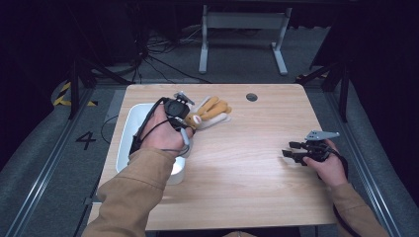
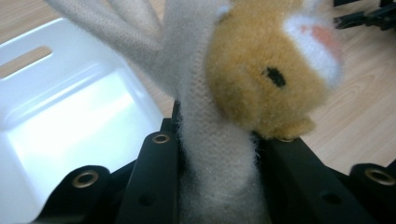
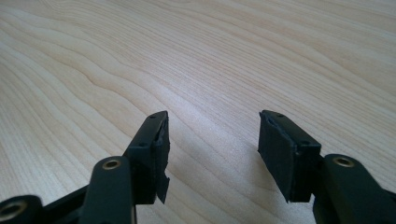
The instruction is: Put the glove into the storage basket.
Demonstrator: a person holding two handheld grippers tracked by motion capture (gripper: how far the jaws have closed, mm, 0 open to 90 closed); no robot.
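Left gripper view: left gripper clamped on the plush toy's cream limb, toy beside the white bin on the table, long axis toward the far right, likely not binned yet; right gripper wide apart, idle.

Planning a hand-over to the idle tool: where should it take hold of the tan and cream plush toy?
Judging by its pose, grip the tan and cream plush toy by the limbs fanned out opposite the left tool, approaching from the table's far right. They are thin and lie exposed.
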